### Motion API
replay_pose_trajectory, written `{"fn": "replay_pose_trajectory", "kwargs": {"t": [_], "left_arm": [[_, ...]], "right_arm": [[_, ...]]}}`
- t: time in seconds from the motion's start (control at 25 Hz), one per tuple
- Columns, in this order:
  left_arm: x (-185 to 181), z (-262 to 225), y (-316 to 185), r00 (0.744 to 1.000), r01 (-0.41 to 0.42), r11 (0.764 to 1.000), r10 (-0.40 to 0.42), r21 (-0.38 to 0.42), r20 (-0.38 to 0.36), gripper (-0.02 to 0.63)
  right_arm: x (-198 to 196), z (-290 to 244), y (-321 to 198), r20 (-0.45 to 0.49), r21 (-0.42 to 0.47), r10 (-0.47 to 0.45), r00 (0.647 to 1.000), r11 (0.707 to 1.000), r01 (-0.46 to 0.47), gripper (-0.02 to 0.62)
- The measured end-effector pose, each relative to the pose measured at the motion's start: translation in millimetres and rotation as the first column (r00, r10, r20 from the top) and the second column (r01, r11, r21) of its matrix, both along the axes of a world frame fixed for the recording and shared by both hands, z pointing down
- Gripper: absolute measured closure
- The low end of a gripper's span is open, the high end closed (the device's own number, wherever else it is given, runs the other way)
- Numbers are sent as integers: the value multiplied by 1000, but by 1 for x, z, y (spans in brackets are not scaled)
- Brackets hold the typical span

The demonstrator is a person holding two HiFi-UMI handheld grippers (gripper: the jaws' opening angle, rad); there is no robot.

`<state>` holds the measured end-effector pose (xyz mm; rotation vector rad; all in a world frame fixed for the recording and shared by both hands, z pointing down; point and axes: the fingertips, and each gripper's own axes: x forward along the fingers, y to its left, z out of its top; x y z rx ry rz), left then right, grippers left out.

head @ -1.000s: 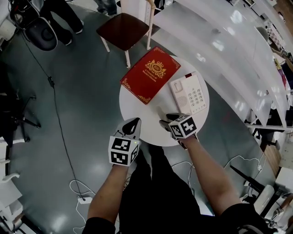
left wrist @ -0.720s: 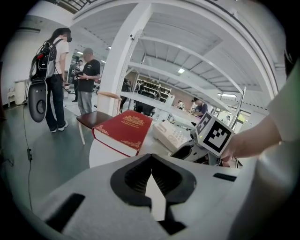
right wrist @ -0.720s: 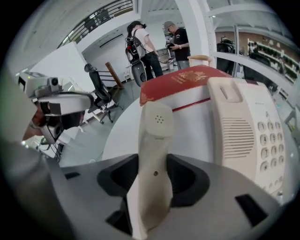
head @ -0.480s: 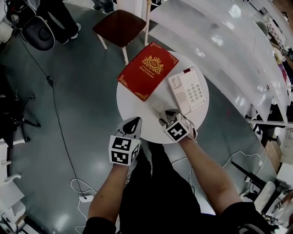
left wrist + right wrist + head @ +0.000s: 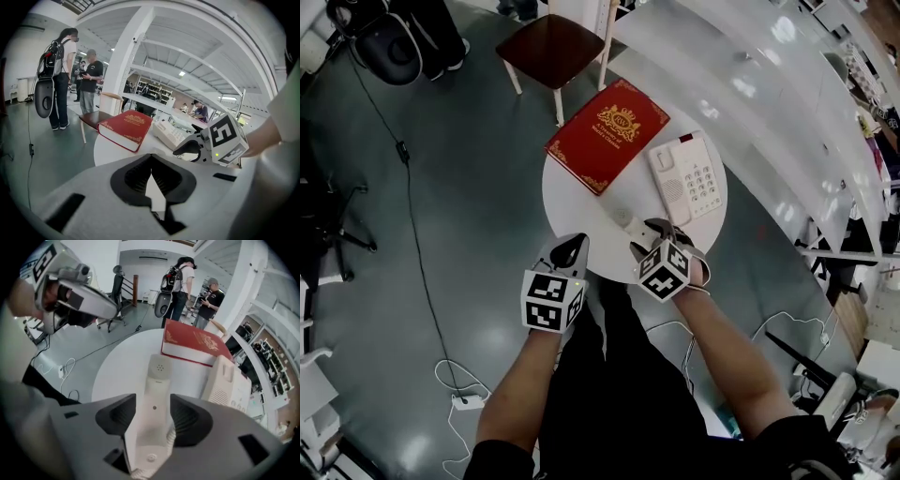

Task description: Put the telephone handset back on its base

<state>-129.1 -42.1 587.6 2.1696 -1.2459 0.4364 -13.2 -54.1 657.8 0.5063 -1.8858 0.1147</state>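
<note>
Nothing is replaced yet: the cream plastic telephone handset (image 5: 152, 394) lies on the round white surface (image 5: 581, 202), low in frame between your right gripper's (image 5: 647, 236) opening jaws, beside its cream keypad base (image 5: 686, 178), and your left gripper's (image 5: 151, 180) jaws are together, empty.

On the round table (image 5: 572, 202) we find the book (image 5: 607, 136) at the far left and the telephone base (image 5: 686, 176) just right of it. The handset (image 5: 153, 399) lies nearer, in front of both and apart from the base. A chair (image 5: 546, 47) stands beyond the far edge, and at the near edge the left gripper (image 5: 569, 251) is left of the right gripper (image 5: 652, 228), whose opening jaws flank the handset's near end.
</note>
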Motion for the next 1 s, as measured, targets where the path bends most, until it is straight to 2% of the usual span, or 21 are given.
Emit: {"fn": "replay_pose_trajectory", "kwargs": {"t": [0.2, 0.32, 0.44, 0.48, 0.6, 0.8, 1.0], "left_arm": [[-1, -3, 9, 1000, 2, 1000, -2, 11, -13, 597], [-2, -2, 15, 1000, 0, 1000, 0, 13, -15, 597], [-2, 0, 21, 1000, -2, 1000, 2, 12, -14, 597], [-2, 1, 22, 1000, -2, 1000, 2, 11, -13, 597], [-4, 2, 25, 1000, 1, 1000, -1, 7, -15, 597], [-3, -1, 26, 1000, -6, 1000, 6, 13, -14, 597], [-2, 2, 25, 1000, -9, 1000, 9, 8, -14, 597]], "right_arm": [[21, 15, 31, -165, 27, -126, 978, 991, 133, 341], [34, 26, 29, -253, 54, -147, 956, 985, 166, 339], [41, 34, 28, -293, 44, -162, 942, 982, 182, 341], [41, 36, 28, -298, 37, -171, 939, 981, 190, 334], [40, 39, 30, -283, -1, -180, 942, 982, 187, 377], [42, 34, 27, -179, -104, -69, 982, 993, 51, 372], [44, 34, 25, -139, -183, -38, 989, 983, 12, 379]]}}
